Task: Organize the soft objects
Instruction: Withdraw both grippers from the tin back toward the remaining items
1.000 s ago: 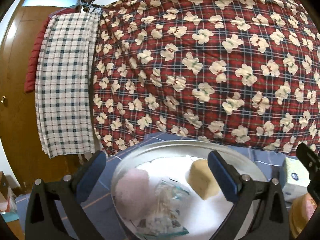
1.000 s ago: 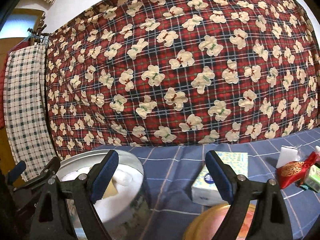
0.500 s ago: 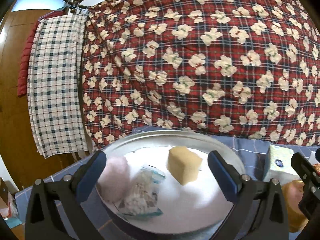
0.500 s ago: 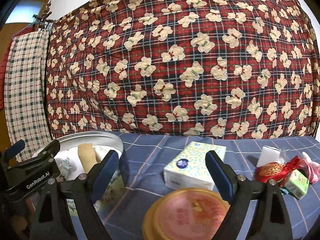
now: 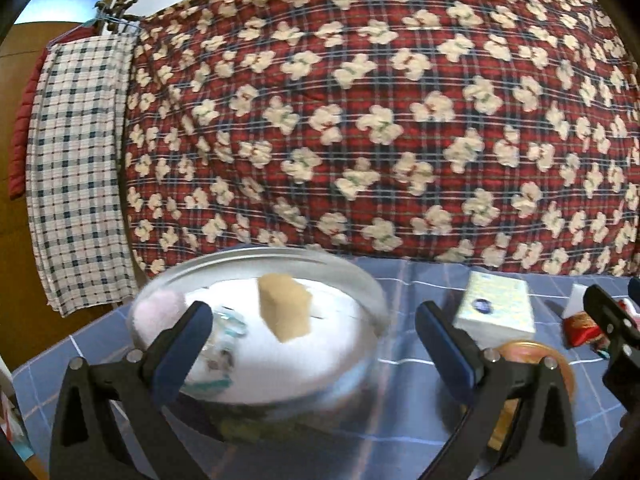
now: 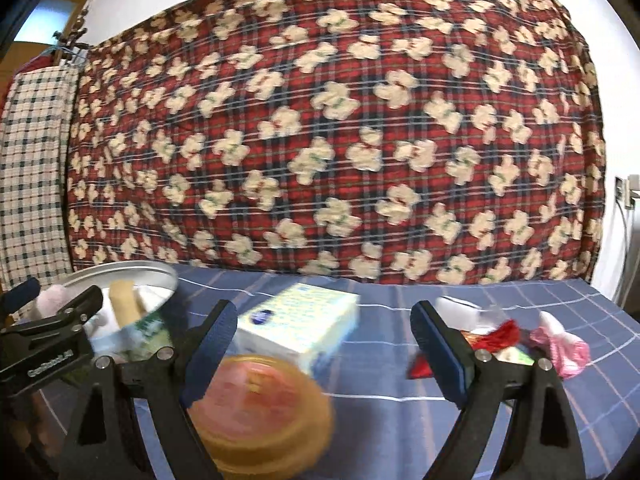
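Only the right wrist view shows the pink pouch point(image 6: 564, 350).

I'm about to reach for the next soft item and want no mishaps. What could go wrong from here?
1. The round lid lies low, just ahead of the open right gripper; a reach toward the pink soft item might knock it.
2. The left gripper, also open, sits close to the tin rim and may bump it.
3. The tissue box crowds the path.
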